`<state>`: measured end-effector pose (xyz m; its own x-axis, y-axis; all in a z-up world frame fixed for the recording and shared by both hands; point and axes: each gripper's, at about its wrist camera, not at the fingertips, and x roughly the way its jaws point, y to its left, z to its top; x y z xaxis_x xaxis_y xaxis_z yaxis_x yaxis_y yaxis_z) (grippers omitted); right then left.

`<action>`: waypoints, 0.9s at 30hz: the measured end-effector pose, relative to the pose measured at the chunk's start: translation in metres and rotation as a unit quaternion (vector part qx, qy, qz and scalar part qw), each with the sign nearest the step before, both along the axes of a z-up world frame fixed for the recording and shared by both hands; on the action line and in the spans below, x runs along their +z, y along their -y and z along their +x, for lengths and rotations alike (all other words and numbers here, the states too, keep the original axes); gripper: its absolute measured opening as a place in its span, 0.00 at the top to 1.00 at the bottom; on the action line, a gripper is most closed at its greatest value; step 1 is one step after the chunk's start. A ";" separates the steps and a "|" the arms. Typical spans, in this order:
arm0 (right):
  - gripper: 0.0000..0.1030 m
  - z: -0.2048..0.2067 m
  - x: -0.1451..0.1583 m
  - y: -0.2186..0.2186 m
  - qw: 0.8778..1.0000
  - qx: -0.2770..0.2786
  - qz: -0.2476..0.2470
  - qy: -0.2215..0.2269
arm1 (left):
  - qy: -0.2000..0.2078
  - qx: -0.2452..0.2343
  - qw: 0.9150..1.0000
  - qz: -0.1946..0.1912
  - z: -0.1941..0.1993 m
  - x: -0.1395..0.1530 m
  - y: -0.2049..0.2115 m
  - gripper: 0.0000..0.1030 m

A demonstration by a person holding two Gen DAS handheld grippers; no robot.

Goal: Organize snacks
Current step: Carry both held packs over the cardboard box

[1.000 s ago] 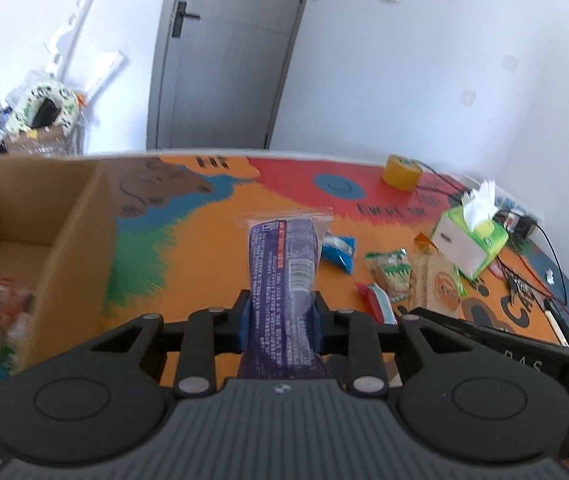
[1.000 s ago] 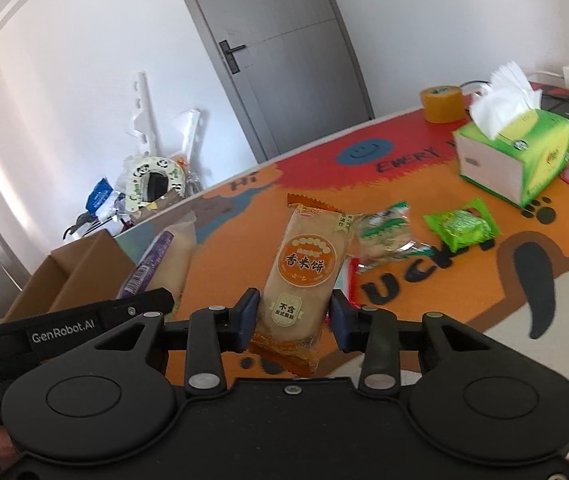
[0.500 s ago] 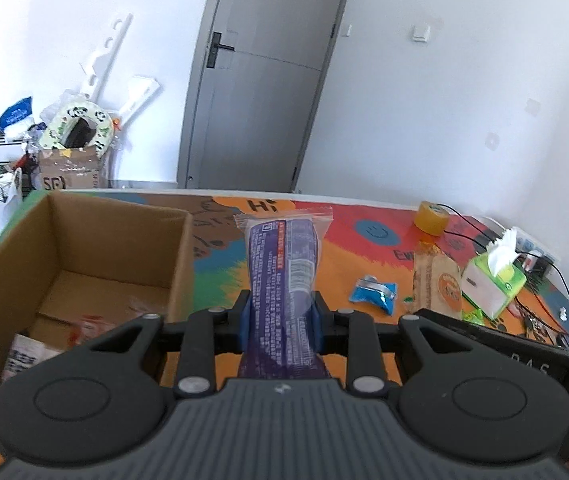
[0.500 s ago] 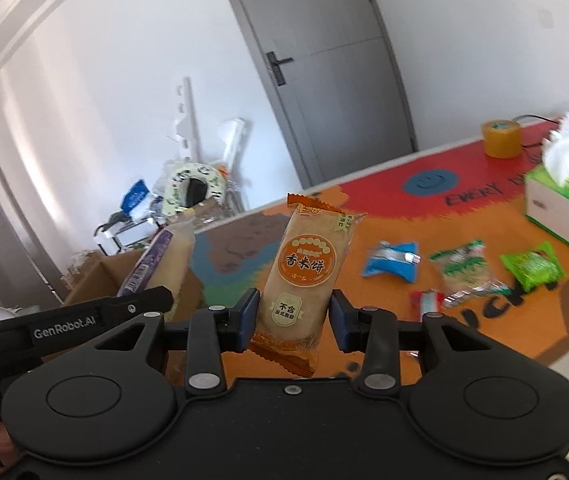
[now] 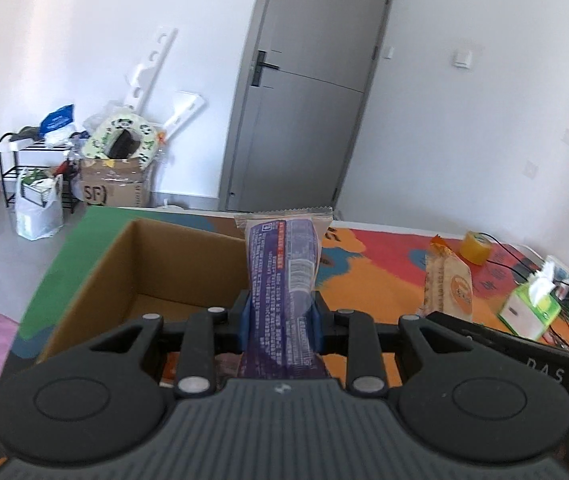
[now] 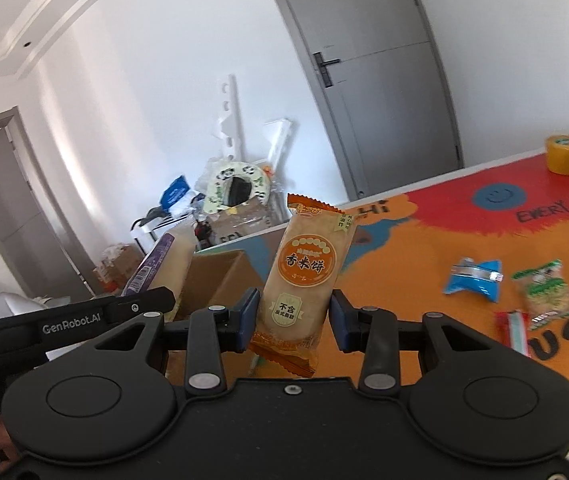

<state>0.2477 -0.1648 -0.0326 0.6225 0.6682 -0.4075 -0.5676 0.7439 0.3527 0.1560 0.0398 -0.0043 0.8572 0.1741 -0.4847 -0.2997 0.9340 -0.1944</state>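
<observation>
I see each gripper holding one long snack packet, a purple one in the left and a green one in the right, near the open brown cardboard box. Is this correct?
Not quite: the right gripper holds an orange packet, not a green one, as the right wrist view shows. The left gripper does hold the purple packet, near the open brown cardboard box.

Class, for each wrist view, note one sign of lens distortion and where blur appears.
Left wrist view: the grey door bows sideways; the purple snack packet stays sharp. Right wrist view: the ceiling moulding curves; the loose blue wrapper on the table is smeared.
</observation>
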 end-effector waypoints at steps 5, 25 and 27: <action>0.62 -0.002 0.006 -0.022 1.000 0.019 -0.003 0.009 | 0.003 0.019 1.000 -0.001 -0.005 0.004 -0.019 0.73; 0.62 -0.009 0.012 -0.085 0.998 0.058 -0.032 0.017 | -0.018 0.068 0.997 -0.015 -0.002 -0.010 -0.080 0.70; 0.62 -0.009 0.012 -0.089 0.997 0.059 -0.037 0.015 | -0.013 0.073 0.997 -0.014 -0.005 -0.009 -0.083 0.70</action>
